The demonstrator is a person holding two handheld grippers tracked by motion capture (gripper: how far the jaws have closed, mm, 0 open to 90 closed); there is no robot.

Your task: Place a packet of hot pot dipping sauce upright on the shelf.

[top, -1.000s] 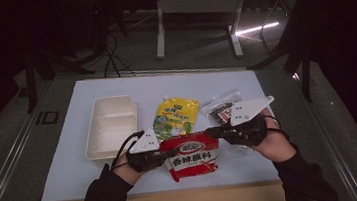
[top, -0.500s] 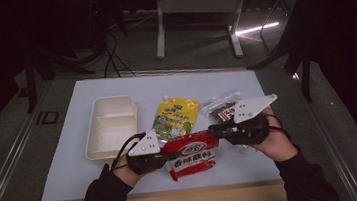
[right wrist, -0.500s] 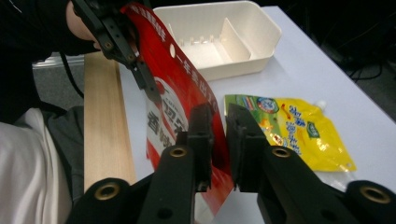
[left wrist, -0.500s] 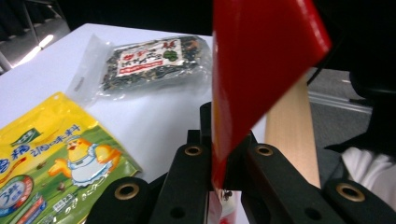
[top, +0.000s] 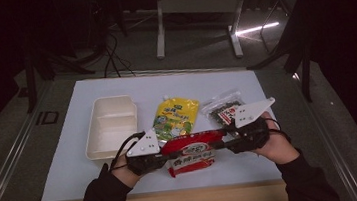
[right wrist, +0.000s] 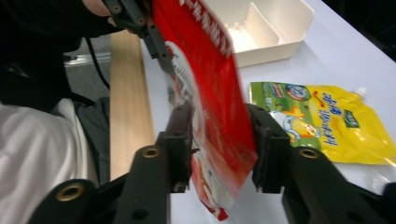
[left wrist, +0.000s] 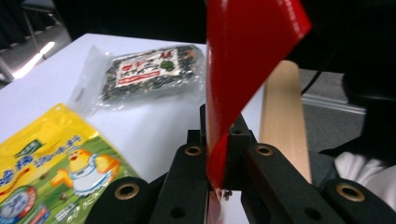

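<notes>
A red packet (top: 190,152) with a white band of Chinese characters, too small to read, hangs between the two grippers just above the near edge of the white tabletop (top: 72,157). The left gripper (top: 165,161) has its jaws clamped tight on the packet's left edge; in the left gripper view the red film (left wrist: 243,70) rises from between the closed jaws. The right gripper (top: 223,141) has just been opening its jaws: in the right gripper view the packet (right wrist: 210,112) stands between them, with a gap at the right-hand pad.

Behind lie a yellow spouted pouch (top: 175,117) printed with a cartoon chick and Chinese characters, a clear bag (top: 222,110) of dark contents with a red-and-white label, and a cream two-compartment box (top: 111,125).
</notes>
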